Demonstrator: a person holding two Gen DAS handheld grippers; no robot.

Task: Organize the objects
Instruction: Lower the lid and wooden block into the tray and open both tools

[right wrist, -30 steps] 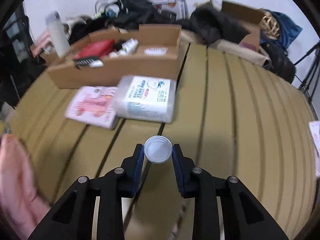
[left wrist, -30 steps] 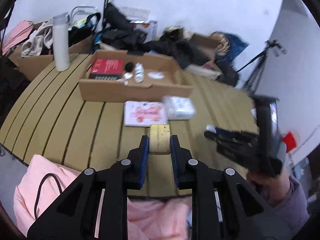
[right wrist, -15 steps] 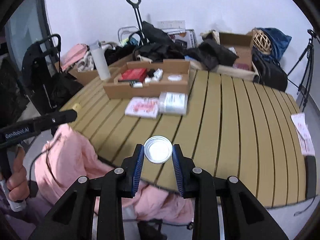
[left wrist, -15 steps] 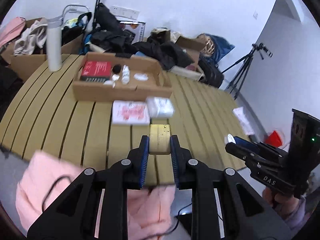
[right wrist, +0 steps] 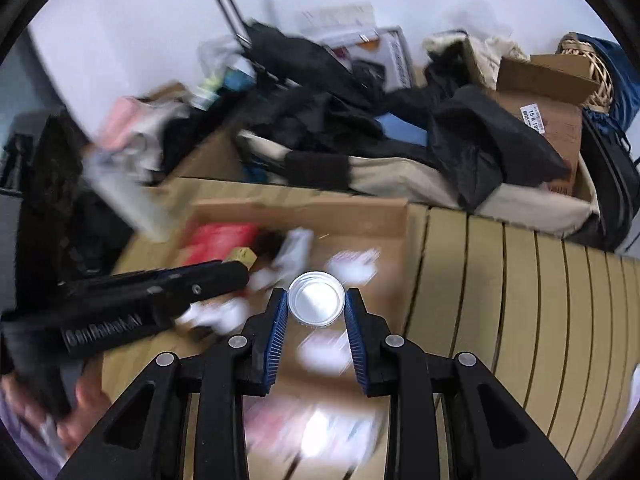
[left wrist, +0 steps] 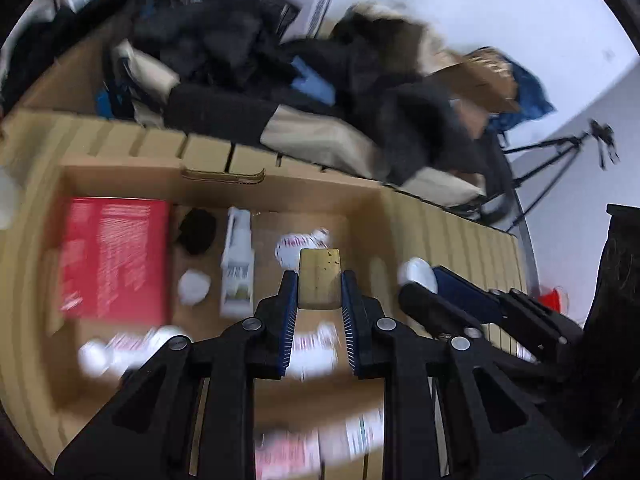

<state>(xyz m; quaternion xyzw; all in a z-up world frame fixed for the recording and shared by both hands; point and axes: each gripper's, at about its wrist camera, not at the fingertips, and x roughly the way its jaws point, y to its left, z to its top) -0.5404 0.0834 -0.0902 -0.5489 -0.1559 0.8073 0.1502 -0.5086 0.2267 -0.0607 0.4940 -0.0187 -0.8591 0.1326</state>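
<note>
Both tools hang over the open cardboard box (left wrist: 360,196) on the surface, the left tool (left wrist: 319,286) clamping a yellowish block (left wrist: 319,280) and the right tool (right wrist: 316,304) pinching a round white lid (right wrist: 316,299) nearer the box's right wall.

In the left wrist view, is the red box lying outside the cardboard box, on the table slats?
No. The red box lies inside the open cardboard box, at its left end, beside a black object.

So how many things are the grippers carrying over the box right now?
2. The left gripper is shut on a yellowish block; the right gripper is shut on a round silver tin. Both are over the cardboard box. Blur may hide smaller items.
</note>
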